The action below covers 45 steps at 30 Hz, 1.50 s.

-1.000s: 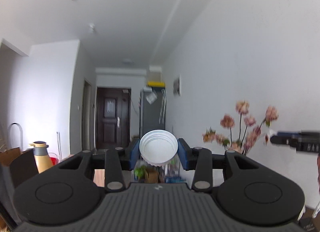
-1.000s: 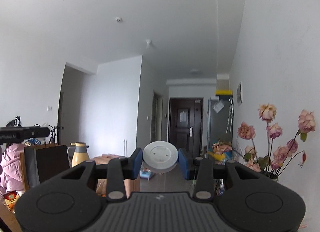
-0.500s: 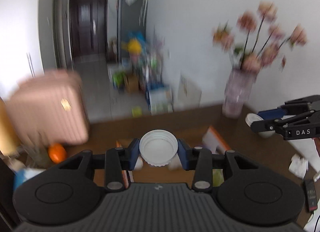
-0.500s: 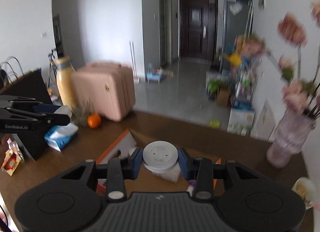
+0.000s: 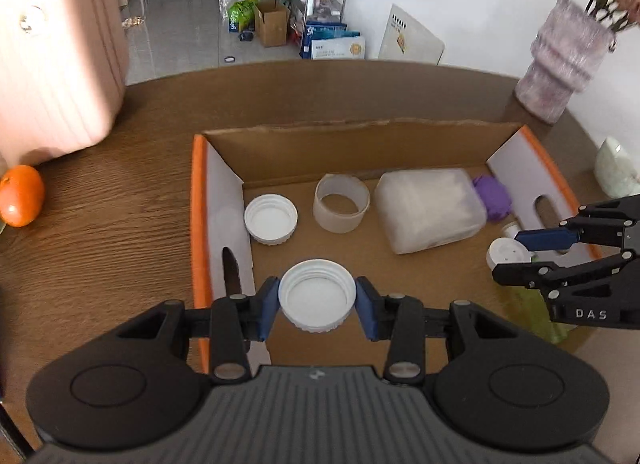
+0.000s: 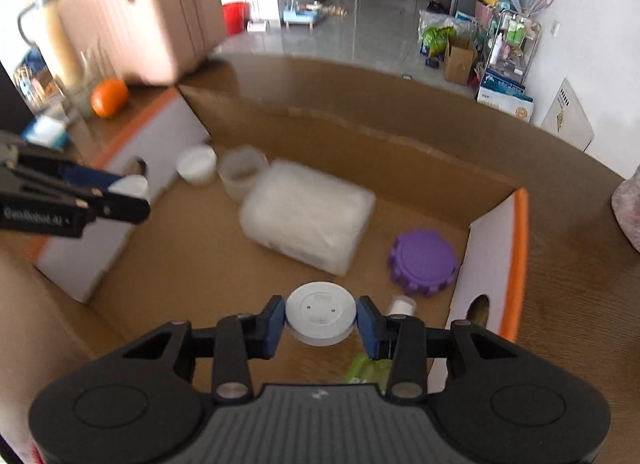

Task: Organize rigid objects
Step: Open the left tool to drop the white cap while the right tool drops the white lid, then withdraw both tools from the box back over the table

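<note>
My left gripper (image 5: 317,307) is shut on a white screw lid (image 5: 317,294), open side toward the camera, above the near left part of a cardboard box (image 5: 352,148). My right gripper (image 6: 321,322) is shut on a white round cap (image 6: 321,314) above the box's near right part; it shows in the left wrist view (image 5: 516,254) too. On the box floor lie a second white lid (image 5: 271,219), a translucent ring (image 5: 341,203), a clear plastic container (image 5: 430,210) and a purple toothed lid (image 6: 423,262).
The box stands on a brown wooden table (image 5: 120,192). A pink suitcase (image 5: 52,52) and an orange (image 5: 20,196) are at the left, a vase (image 5: 560,60) at the far right. A small white vial (image 6: 402,306) and a green item (image 6: 368,370) lie near my right gripper.
Both grippers have tilted down from facing the room and ceiling to looking into the box, still holding their lids.
</note>
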Each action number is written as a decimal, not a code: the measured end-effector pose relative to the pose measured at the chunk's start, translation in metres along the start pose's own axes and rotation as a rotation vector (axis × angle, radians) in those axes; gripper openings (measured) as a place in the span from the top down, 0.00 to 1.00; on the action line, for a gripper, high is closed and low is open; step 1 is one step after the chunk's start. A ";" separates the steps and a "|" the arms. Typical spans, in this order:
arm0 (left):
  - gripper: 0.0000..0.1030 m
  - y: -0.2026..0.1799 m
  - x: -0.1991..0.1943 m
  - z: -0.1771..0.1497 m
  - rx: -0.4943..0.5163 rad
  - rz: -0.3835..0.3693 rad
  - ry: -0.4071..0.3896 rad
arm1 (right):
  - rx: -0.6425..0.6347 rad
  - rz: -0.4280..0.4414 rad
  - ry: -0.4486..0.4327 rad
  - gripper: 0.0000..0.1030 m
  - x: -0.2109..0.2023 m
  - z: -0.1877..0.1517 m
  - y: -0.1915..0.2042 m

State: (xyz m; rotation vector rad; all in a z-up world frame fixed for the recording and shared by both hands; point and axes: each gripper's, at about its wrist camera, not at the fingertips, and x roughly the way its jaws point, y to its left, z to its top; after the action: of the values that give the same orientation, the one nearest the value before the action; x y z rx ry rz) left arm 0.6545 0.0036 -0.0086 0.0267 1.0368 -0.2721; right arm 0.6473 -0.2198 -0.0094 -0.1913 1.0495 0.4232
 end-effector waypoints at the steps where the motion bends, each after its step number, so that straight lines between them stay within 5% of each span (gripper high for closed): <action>1: 0.60 -0.001 0.006 0.001 0.007 0.006 0.010 | 0.004 0.002 0.009 0.63 0.008 -0.002 -0.003; 7: 0.44 -0.002 0.011 0.005 -0.002 0.037 0.003 | 0.023 -0.016 0.001 0.58 0.020 0.002 -0.007; 10: 0.44 -0.001 0.000 0.004 -0.008 0.047 -0.001 | 0.029 -0.014 -0.010 0.55 0.009 0.002 -0.007; 16: 0.31 -0.004 -0.042 -0.009 -0.016 0.081 -0.064 | 0.027 -0.025 -0.063 0.47 -0.031 -0.011 0.001; 22: 0.29 -0.018 -0.103 -0.029 -0.006 0.119 -0.146 | 0.000 -0.033 -0.141 0.43 -0.088 -0.031 0.019; 26: 0.19 -0.032 -0.155 -0.040 -0.014 0.131 -0.249 | -0.011 -0.051 -0.241 0.40 -0.142 -0.043 0.030; 36: 0.11 -0.075 -0.269 -0.090 -0.004 0.165 -0.481 | -0.018 -0.097 -0.496 0.33 -0.260 -0.093 0.060; 41: 0.02 -0.101 -0.316 -0.130 0.065 0.251 -0.687 | -0.073 -0.190 -0.712 0.28 -0.304 -0.129 0.084; 45: 0.00 -0.111 -0.335 -0.161 0.054 0.240 -0.780 | -0.046 -0.196 -0.849 0.26 -0.322 -0.161 0.092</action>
State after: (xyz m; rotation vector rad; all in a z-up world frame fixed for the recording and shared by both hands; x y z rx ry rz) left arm 0.3318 -0.0093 0.2067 0.0858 0.2458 -0.0732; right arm 0.3416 -0.2723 0.1961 -0.1316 0.1846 0.3015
